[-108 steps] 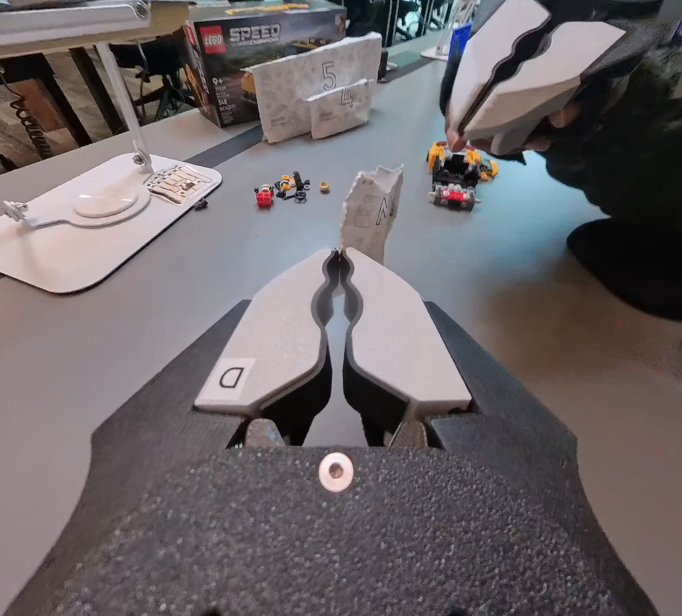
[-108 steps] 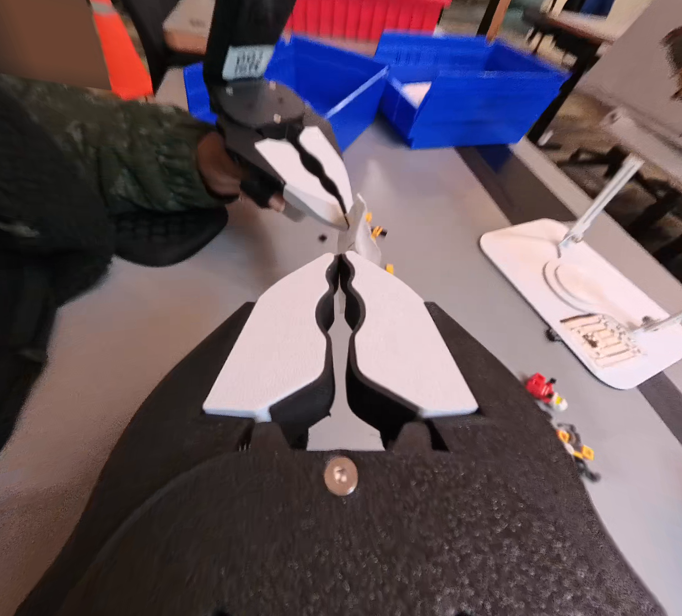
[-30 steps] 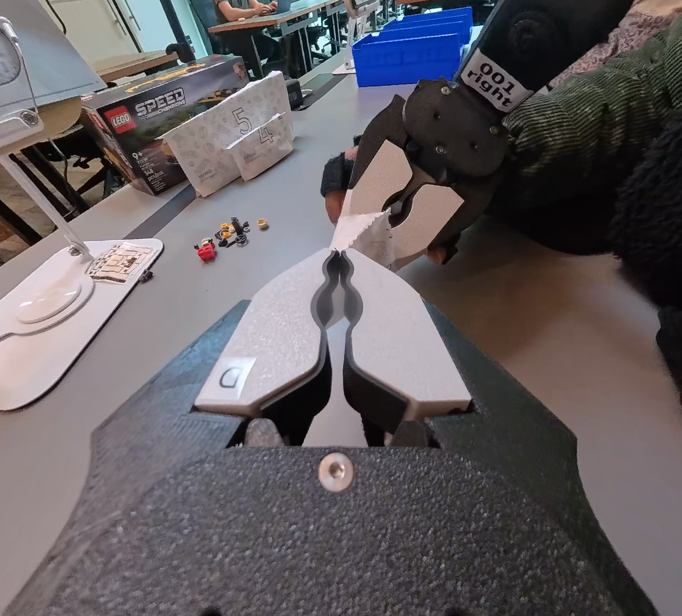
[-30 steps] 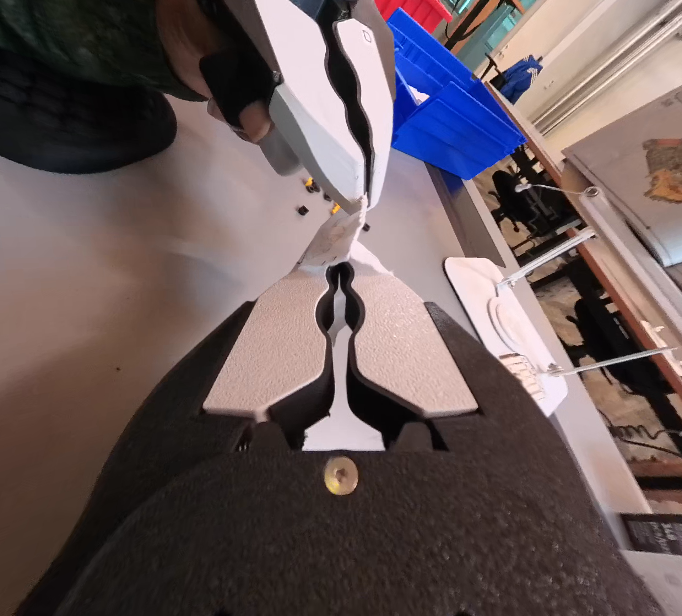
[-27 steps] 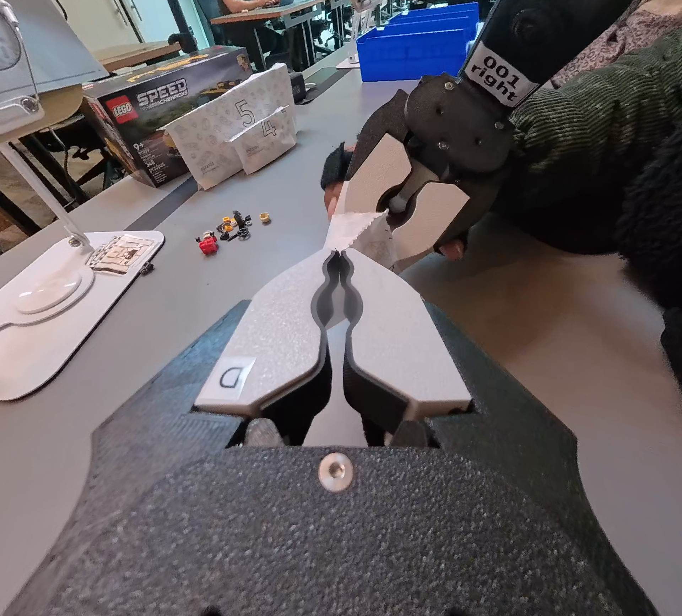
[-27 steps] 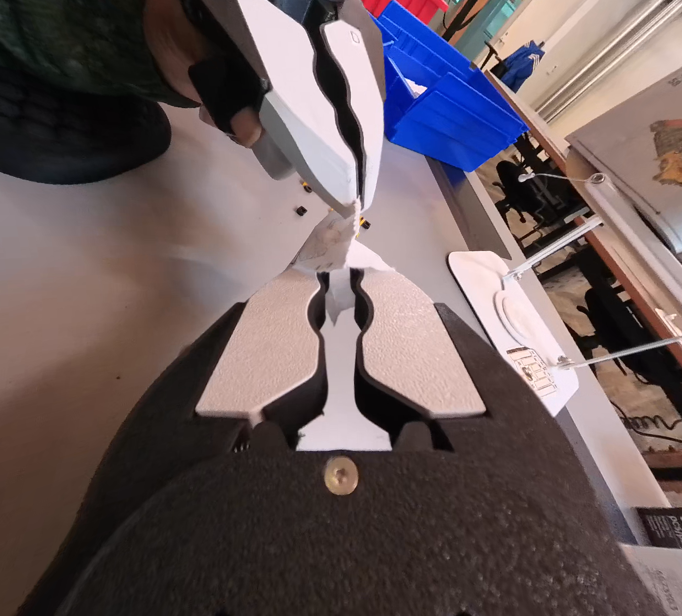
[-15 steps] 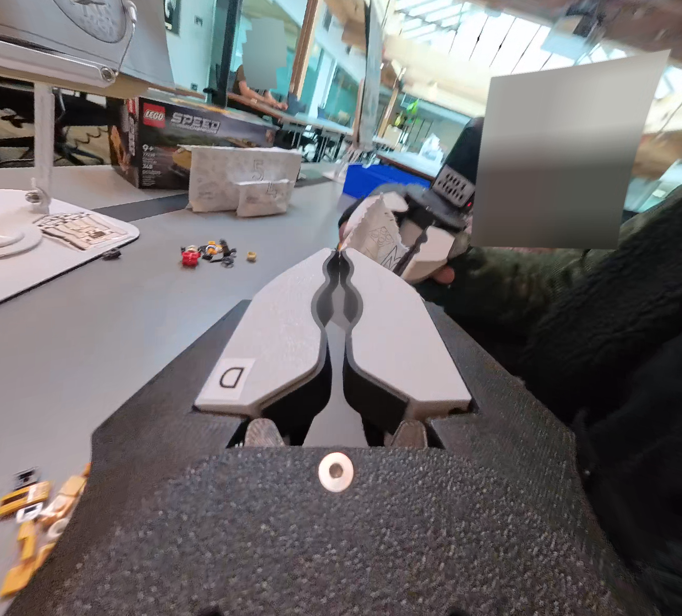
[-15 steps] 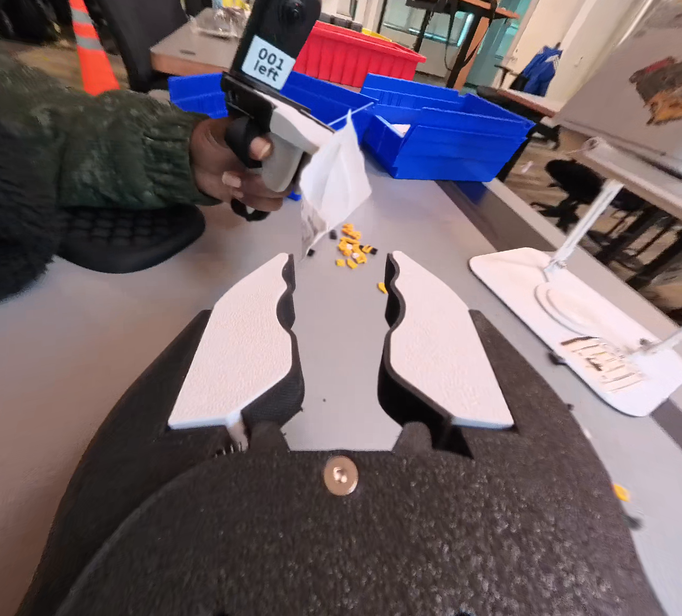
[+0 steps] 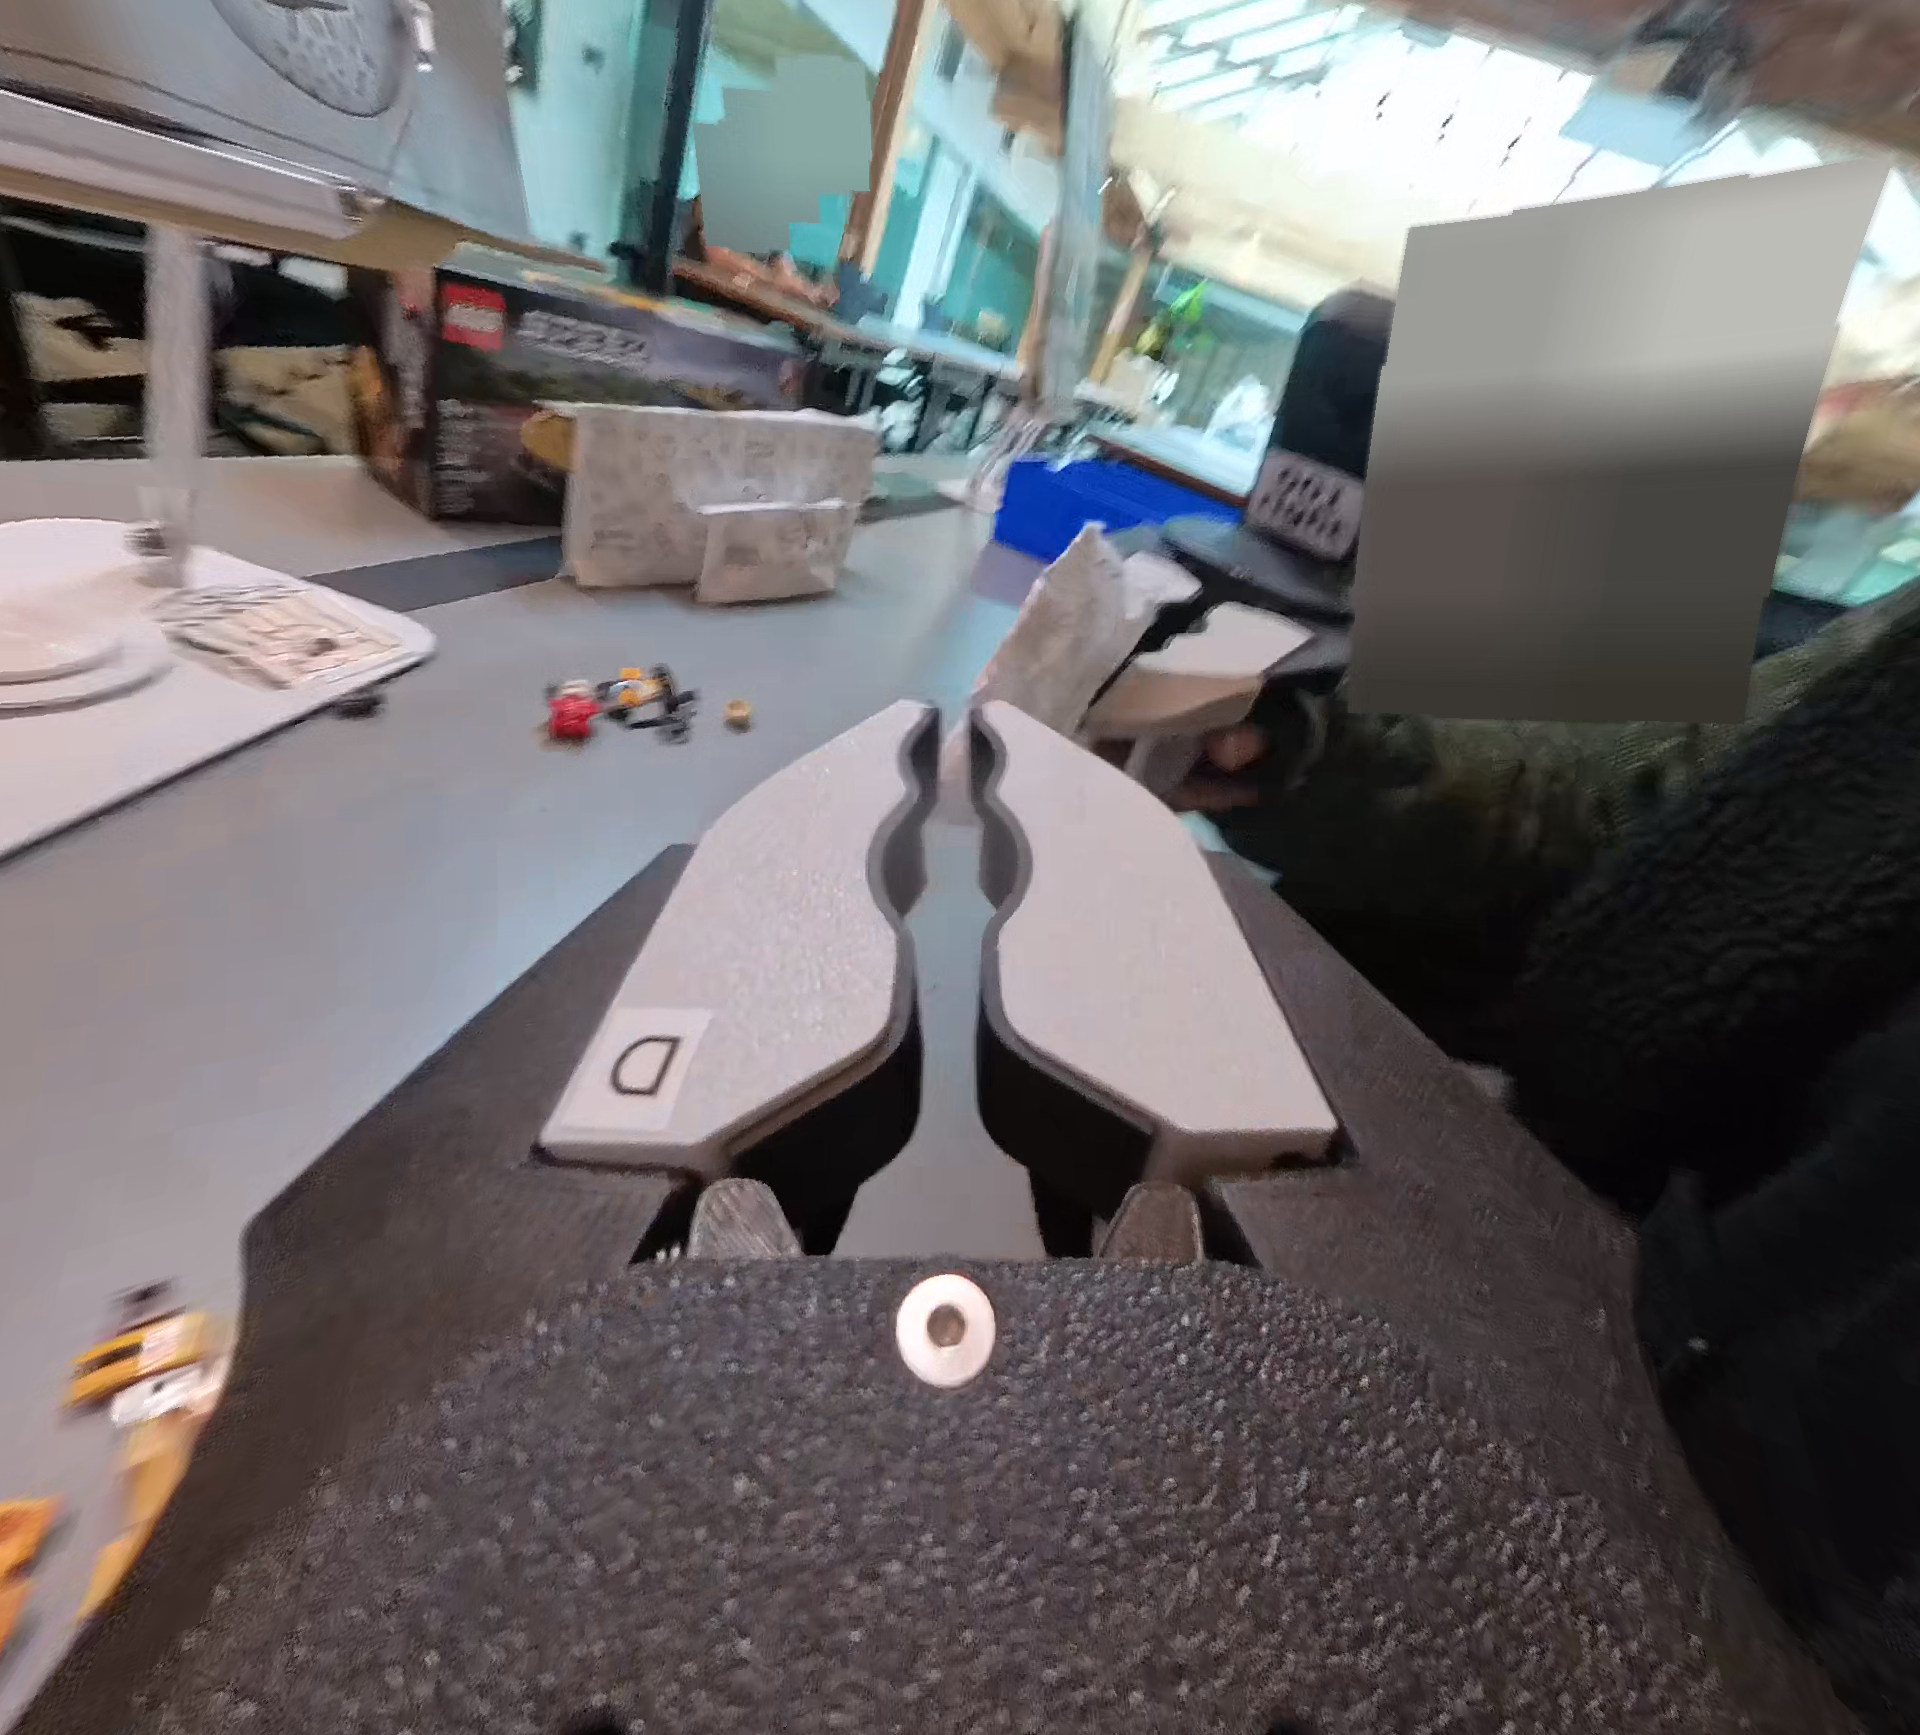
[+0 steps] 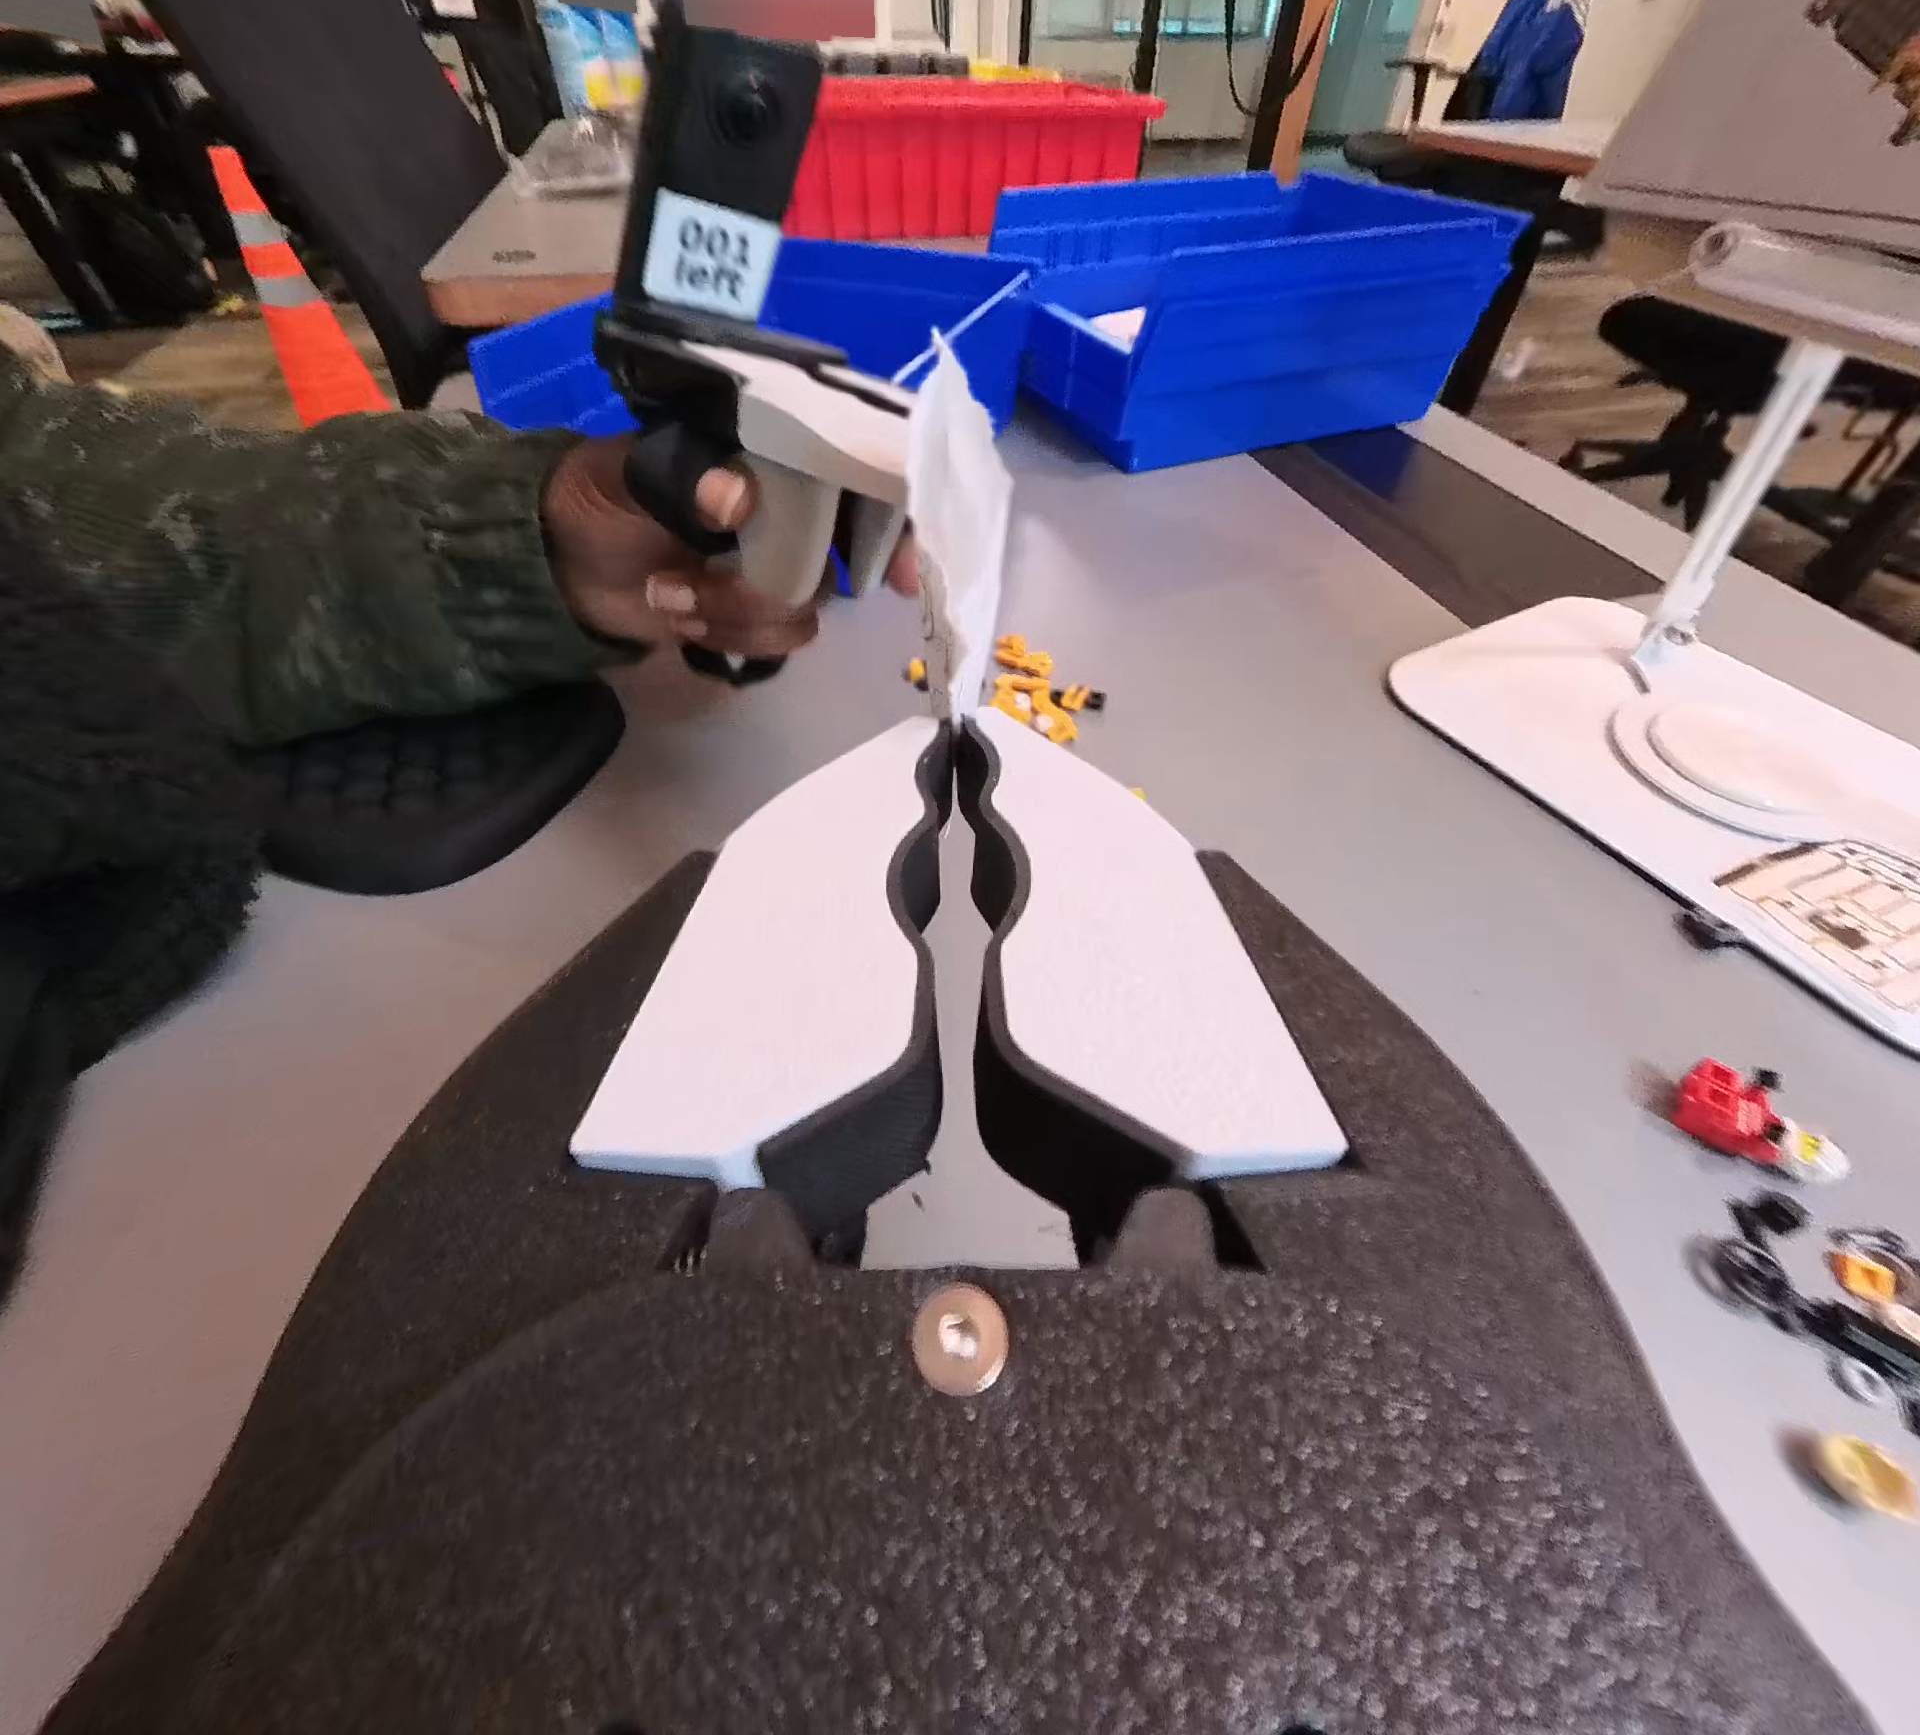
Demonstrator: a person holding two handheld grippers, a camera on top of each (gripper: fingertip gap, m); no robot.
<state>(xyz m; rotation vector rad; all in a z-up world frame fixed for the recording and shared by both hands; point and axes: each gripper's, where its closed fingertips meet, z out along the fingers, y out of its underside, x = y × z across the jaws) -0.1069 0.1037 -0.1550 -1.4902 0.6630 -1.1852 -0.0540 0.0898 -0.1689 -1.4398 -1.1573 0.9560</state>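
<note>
Right wrist view, white paper bag (image 10: 961, 480) corner pinched between right jaws

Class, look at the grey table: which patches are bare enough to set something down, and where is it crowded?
Bare: the grey table between the yellow pieces and the white stand base, and the stretch between that base and the left gripper. Crowded: around the red and black pieces, the yellow pieces, and the paper bag between the grippers.

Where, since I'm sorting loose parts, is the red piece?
Right wrist view, far right: the red piece lies on the grey table, between the white base plate and a black-and-orange cluster.
</note>
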